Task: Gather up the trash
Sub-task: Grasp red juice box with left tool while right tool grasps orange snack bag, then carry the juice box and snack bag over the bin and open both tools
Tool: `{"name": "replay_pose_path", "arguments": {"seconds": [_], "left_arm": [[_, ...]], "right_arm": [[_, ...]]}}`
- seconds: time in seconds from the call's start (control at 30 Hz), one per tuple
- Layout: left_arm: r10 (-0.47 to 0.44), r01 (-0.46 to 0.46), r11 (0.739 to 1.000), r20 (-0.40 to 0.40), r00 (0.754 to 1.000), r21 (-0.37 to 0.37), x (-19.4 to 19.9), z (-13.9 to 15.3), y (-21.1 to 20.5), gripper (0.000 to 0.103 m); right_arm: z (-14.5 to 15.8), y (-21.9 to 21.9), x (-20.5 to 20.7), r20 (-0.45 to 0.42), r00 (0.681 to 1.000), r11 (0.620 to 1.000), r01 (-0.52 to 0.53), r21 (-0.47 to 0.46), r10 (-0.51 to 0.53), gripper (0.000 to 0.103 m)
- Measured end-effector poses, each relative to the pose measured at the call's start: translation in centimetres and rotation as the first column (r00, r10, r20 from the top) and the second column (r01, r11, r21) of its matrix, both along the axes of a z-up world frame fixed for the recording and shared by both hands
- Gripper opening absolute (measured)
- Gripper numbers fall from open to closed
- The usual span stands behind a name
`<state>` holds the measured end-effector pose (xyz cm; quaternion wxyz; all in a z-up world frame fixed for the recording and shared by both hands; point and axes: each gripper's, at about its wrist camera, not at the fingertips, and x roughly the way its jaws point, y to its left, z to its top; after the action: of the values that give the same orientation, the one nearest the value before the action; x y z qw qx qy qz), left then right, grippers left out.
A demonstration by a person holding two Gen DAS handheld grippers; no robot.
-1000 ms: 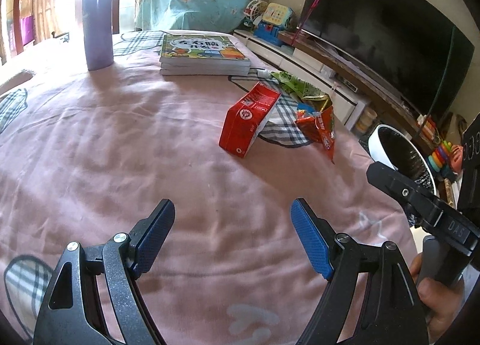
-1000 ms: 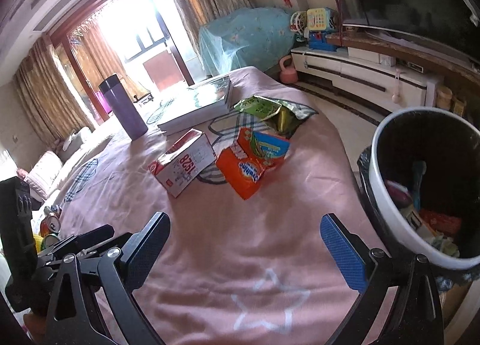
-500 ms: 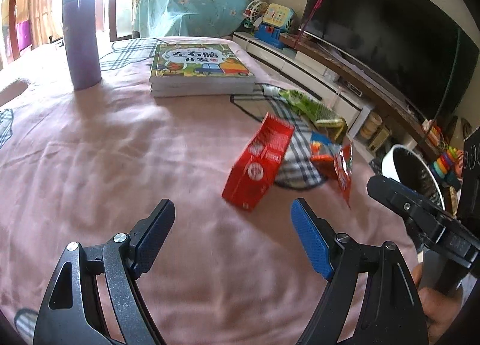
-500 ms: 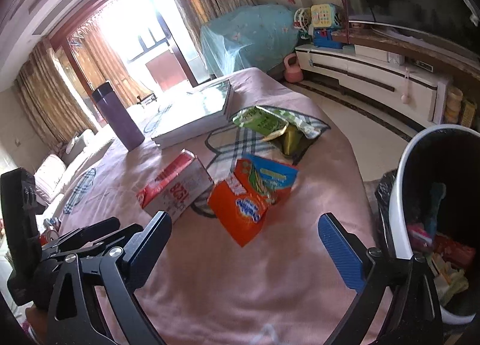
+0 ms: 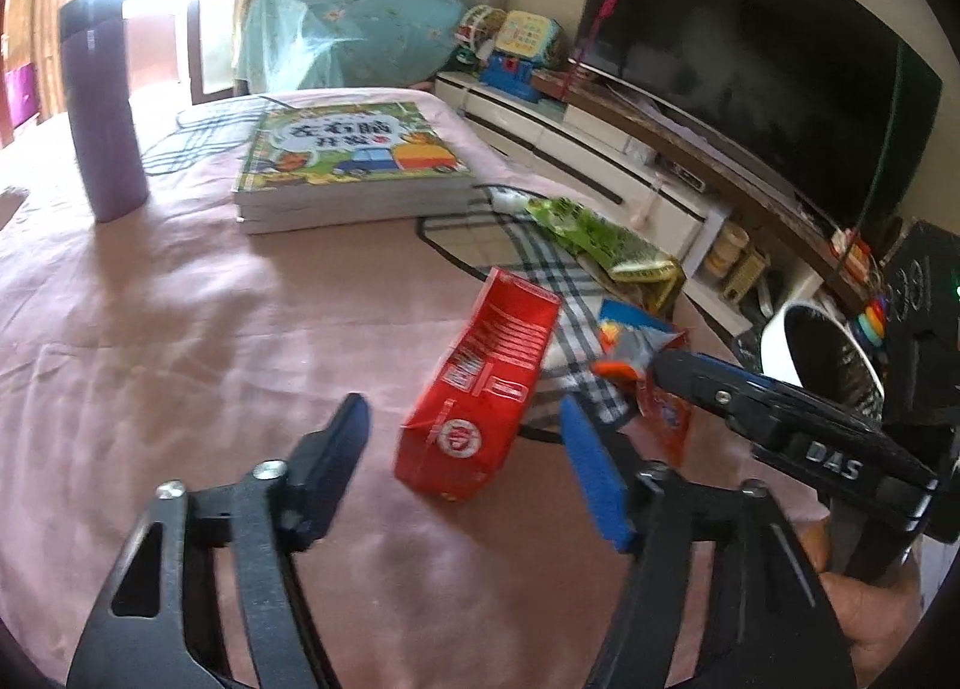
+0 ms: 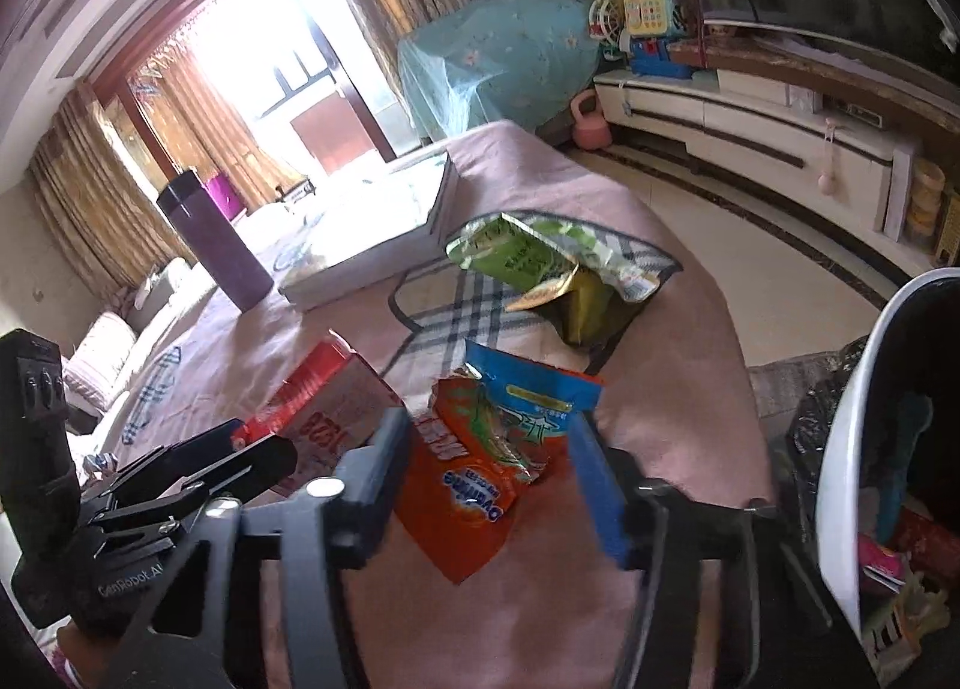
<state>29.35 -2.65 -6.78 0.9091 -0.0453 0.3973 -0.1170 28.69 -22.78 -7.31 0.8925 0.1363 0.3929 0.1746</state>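
**Both grippers over the trash, nothing gripped**

A red carton [image 5: 489, 395] lies on its side on the pink-covered table [image 5: 198, 341], its near end between the spread jaws of the left gripper [image 5: 468, 473], which touch nothing. Just right of the carton, an orange packet [image 6: 465, 479] lies flat with a blue wrapper [image 6: 528, 395] overlapping its far edge; the right gripper [image 6: 492, 485] has its jaws wide apart on either side of the packet, not closed on it. Farther off, a green bag [image 6: 534, 263] lies crumpled on a checked patch of the cloth, near the table's right edge.

Beyond the trash, a stack of books [image 5: 354, 173] lies flat, and a purple flask [image 5: 105, 107] stands upright to the left of it, well apart from the carton.

Off the table's right side stands a white bin [image 6: 864, 437] with a black liner, already holding some rubbish. A TV [image 5: 750, 65] on a low white cabinet [image 6: 756, 119] fills the far right.
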Motion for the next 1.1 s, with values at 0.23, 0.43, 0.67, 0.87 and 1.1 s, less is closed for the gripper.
{"name": "replay_pose_path", "arguments": {"seconds": [0.23,0.43,0.67,0.87,1.1], "left_arm": [[-0.033,0.033,0.999,0.003,0.999,0.023,-1.0,0.0,-0.9,0.030],[-0.028,0.027,1.000,0.015,1.000,0.013,-3.2,0.6,-1.1,0.030],[-0.036,0.036,0.999,0.046,0.998,-0.003,-6.3,1.7,-1.7,0.030],[-0.060,0.060,0.998,0.074,0.996,-0.001,-8.4,2.9,-3.0,0.030],[-0.116,0.115,0.993,0.091,0.989,0.017,-10.3,4.0,-5.7,0.030]], "right_arm": [[0.3,0.3,-1.1,0.007,1.000,1.000,-0.025,-0.016,0.025,0.006],[0.7,0.0,-2.8,0.025,0.999,0.999,-0.038,-0.015,0.038,0.004],[1.6,-0.5,-5.3,0.054,0.998,0.999,-0.039,-0.010,0.040,0.004],[2.3,-2.0,-7.6,0.076,0.997,1.000,-0.027,0.015,0.026,0.004],[3.5,-4.5,-10.4,0.111,0.994,0.999,0.007,0.042,-0.012,0.004]]}}
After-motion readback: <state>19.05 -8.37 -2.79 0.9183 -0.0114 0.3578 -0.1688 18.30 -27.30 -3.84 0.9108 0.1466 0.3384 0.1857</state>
